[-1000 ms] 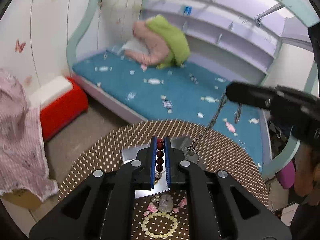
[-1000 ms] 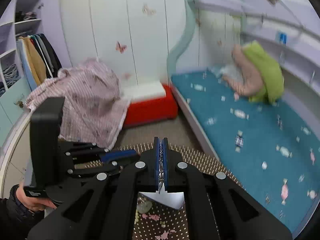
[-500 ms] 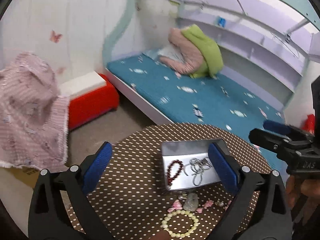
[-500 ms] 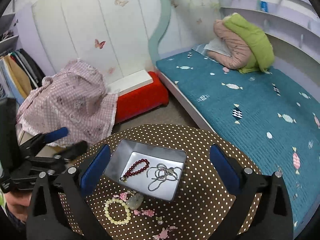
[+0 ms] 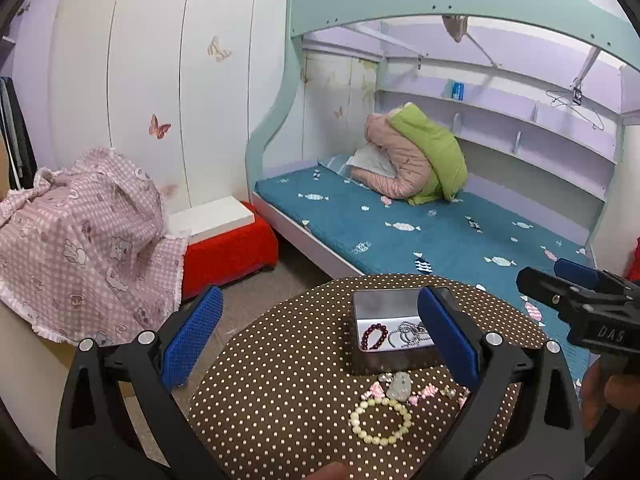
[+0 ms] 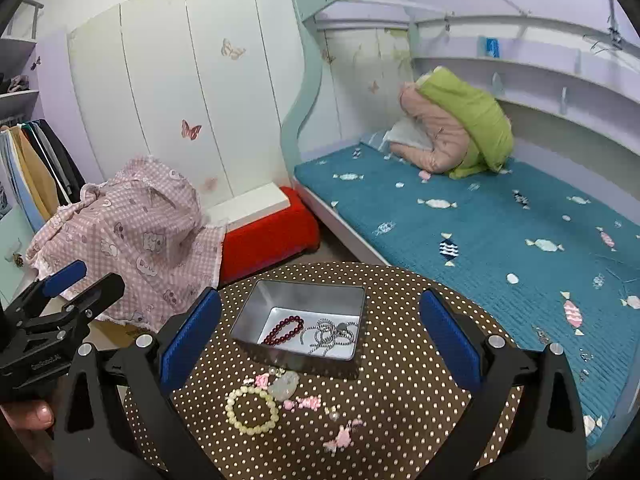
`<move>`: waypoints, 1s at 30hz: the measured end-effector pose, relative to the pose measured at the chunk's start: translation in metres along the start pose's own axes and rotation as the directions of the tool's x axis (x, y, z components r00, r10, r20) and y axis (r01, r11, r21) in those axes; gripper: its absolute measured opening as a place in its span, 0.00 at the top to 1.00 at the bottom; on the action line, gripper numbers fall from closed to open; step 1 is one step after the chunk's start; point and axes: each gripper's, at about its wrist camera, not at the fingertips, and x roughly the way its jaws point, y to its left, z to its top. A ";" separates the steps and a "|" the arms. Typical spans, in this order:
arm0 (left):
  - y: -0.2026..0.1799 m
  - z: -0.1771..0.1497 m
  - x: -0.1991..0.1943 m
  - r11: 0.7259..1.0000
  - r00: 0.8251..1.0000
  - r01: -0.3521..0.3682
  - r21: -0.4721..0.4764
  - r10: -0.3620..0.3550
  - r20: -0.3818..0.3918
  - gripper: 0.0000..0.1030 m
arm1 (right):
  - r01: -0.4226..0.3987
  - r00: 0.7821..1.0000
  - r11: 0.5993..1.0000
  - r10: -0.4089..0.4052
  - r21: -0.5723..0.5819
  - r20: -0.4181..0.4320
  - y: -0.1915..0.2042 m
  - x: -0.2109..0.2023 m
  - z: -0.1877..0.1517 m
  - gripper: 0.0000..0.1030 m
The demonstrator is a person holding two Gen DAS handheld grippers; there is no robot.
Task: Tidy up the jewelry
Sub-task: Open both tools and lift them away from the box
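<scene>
Left wrist view: left gripper [image 5: 320,344] spread wide, empty. Metal tin [image 5: 390,304] on dotted table [image 5: 280,380] at 1 o'clock; red bead bracelet [image 5: 374,336] and silver chain [image 5: 410,334] inside. Pearl bracelet [image 5: 381,421] lies flat at 5 o'clock.

Right wrist view: right gripper [image 6: 320,340] spread wide, empty. Tin [image 6: 304,292] centred, long axis running 10 to 4 o'clock; pearl bracelet [image 6: 252,410] at 7 o'clock.

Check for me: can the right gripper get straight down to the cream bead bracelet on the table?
Probably yes. The right gripper is open and empty, and the cream bead bracelet lies flat outside the tin with nothing covering it; only the pale stone pendant touches its edge.
</scene>
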 end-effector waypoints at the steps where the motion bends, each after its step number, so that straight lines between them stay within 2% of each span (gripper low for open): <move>1: -0.001 -0.003 -0.007 1.000 1.000 0.000 0.000 0.000 0.010 0.05 | 0.007 1.000 1.000 -0.007 -0.003 0.006 0.002 -0.004 -0.003 0.07; 13: -0.005 -0.052 -0.055 1.000 0.996 0.029 -0.005 -0.029 0.081 0.05 | 0.062 0.993 0.998 -0.059 -0.032 0.102 0.023 -0.054 -0.052 0.07; 21: 0.002 -0.079 -0.078 1.000 0.992 0.011 -0.011 -0.009 0.125 0.05 | 0.107 0.978 0.994 -0.100 -0.029 0.184 0.029 -0.091 -0.070 0.07; 30: 0.010 -0.093 -0.068 1.000 0.996 -0.004 -0.013 0.005 0.094 0.05 | 0.162 0.960 0.987 -0.157 -0.003 0.230 0.019 -0.105 -0.077 0.07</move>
